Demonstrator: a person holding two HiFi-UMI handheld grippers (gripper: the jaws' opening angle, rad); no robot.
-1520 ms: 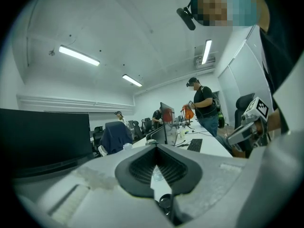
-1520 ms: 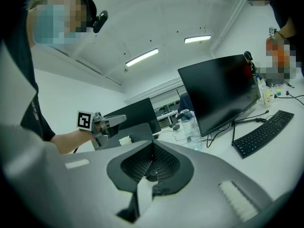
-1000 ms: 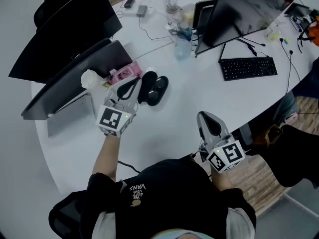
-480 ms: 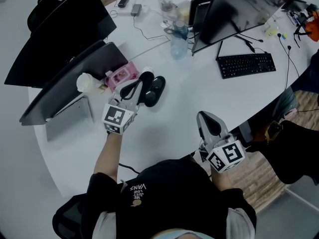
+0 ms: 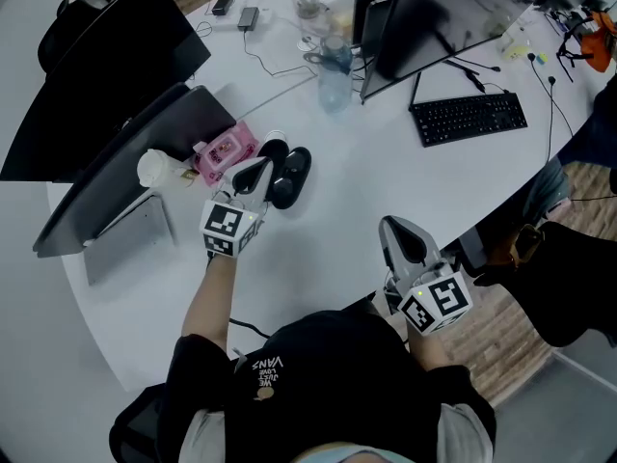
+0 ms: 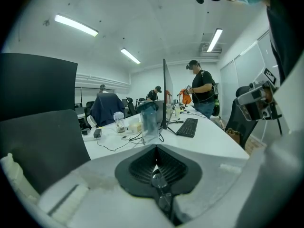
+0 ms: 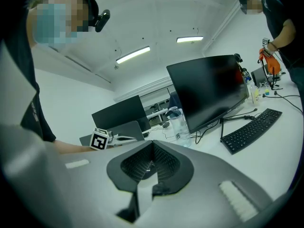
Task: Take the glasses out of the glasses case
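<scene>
The black glasses case (image 5: 286,174) lies open on the white table (image 5: 386,177), its two halves side by side. My left gripper (image 5: 254,171) sits at the case's left edge, tips toward it. In the left gripper view the jaws (image 6: 156,148) are shut, and the glasses (image 6: 158,181) show as small clear lenses pinched between the black pads. My right gripper (image 5: 396,230) hovers at the near table edge, well apart from the case. Its jaws (image 7: 152,145) are shut with nothing between them.
A pink box (image 5: 227,149) and a white cup (image 5: 153,169) lie just left of the case, before a dark tilted monitor (image 5: 120,167). A water bottle (image 5: 332,77), a second monitor (image 5: 453,13) and a keyboard (image 5: 469,119) stand farther back. People stand at the desk's far end (image 6: 202,91).
The head camera has drifted, so the whole table sits lower-left in the picture. The left gripper stays at the case, its jaws looking narrower. The right gripper has not moved.
</scene>
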